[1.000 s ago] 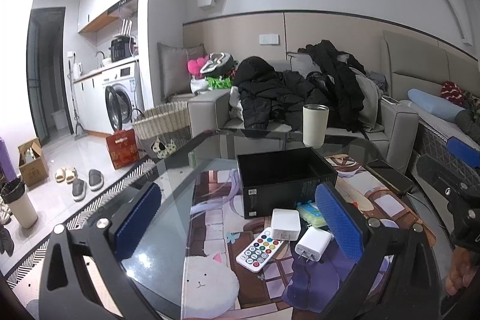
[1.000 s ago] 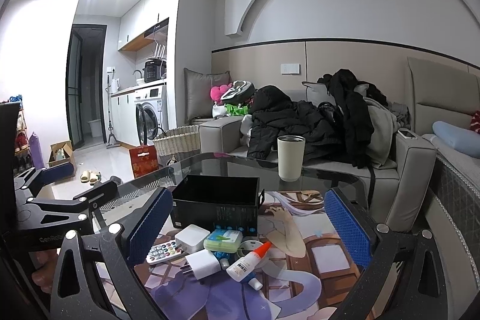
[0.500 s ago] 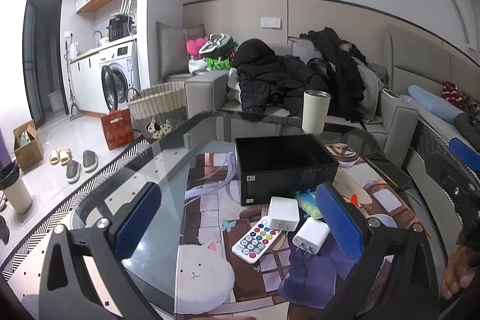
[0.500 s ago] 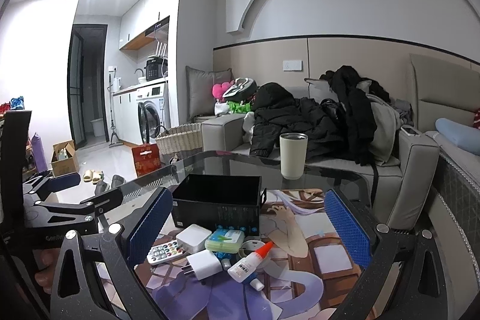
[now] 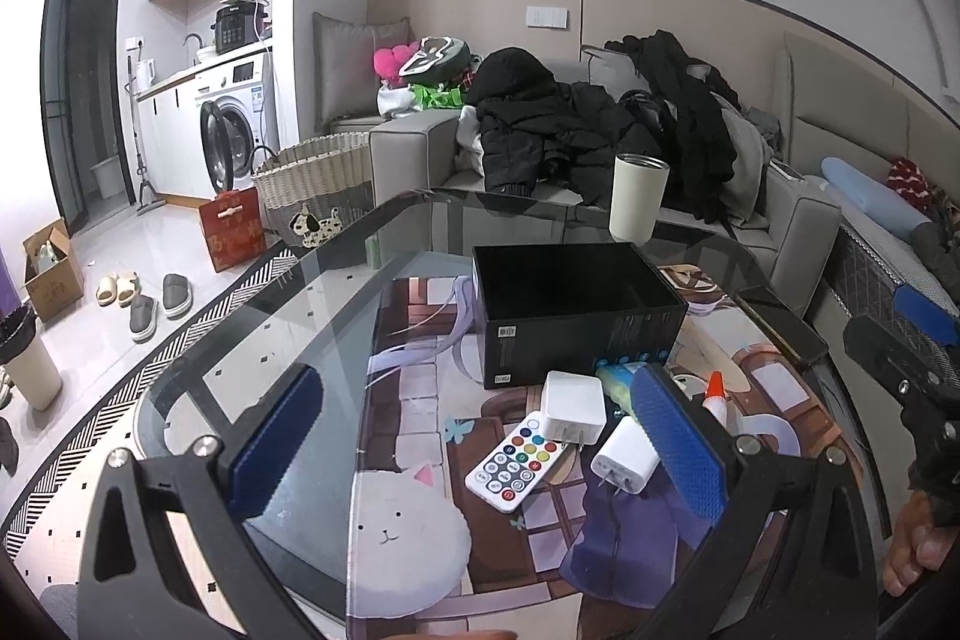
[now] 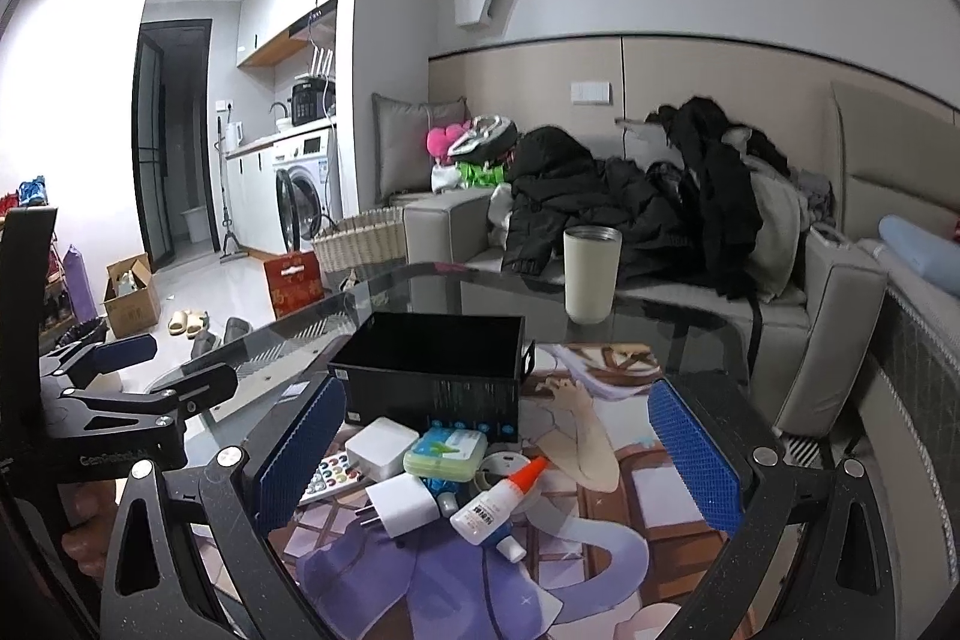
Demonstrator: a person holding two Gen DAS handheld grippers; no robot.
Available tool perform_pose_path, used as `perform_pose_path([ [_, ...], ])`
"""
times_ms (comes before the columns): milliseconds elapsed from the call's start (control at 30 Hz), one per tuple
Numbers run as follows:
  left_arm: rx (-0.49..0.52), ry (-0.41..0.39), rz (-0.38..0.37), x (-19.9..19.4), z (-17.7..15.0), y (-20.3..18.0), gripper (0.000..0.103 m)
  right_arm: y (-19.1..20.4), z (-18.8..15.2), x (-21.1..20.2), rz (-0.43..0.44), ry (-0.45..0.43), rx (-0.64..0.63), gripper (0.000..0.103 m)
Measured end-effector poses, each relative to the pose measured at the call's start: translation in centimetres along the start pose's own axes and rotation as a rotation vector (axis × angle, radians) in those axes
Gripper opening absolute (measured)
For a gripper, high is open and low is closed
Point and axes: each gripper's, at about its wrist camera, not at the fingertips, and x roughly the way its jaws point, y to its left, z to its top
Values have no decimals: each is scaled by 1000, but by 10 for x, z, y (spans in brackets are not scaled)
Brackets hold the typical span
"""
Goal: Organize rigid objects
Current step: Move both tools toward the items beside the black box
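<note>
**Both grippers hung wide over the clutter by the black box**

The landmark was a matte black box (image 5: 576, 307), rectangular, open-topped and bare inside, standing on a smooth glass table (image 5: 288, 316) spread with a printed cartoon mat (image 5: 420, 436).

Just in front of the box lay the rigid pieces. A square white charger (image 5: 571, 406) with rounded corners sat nearest its front wall, partly overlapping a slim white remote (image 5: 517, 462) studded with coloured round buttons. Beside the remote lay a second white plug adapter (image 5: 624, 454), its metal prongs pointing away from the box. A pale green rounded plastic case (image 6: 445, 453) touched the box's front. A white glue bottle (image 6: 492, 505) with an orange conical tip lay tilted just in front of that case.

Behind the box stood a cream cylindrical tumbler (image 5: 637, 197) with a metal rim.

The left gripper (image 5: 474, 448) hovered over the mat with its textured blue pads far apart, gripping nothing. The right gripper (image 6: 498, 460) likewise stood spread wide above the pile, empty.
</note>
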Motion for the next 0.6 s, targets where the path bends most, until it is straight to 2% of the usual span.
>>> perform_pose_path([
  [600, -38, 120, -4, 22, -1, 10, 103, -5, -1, 18, 23, 137, 24, 103],
])
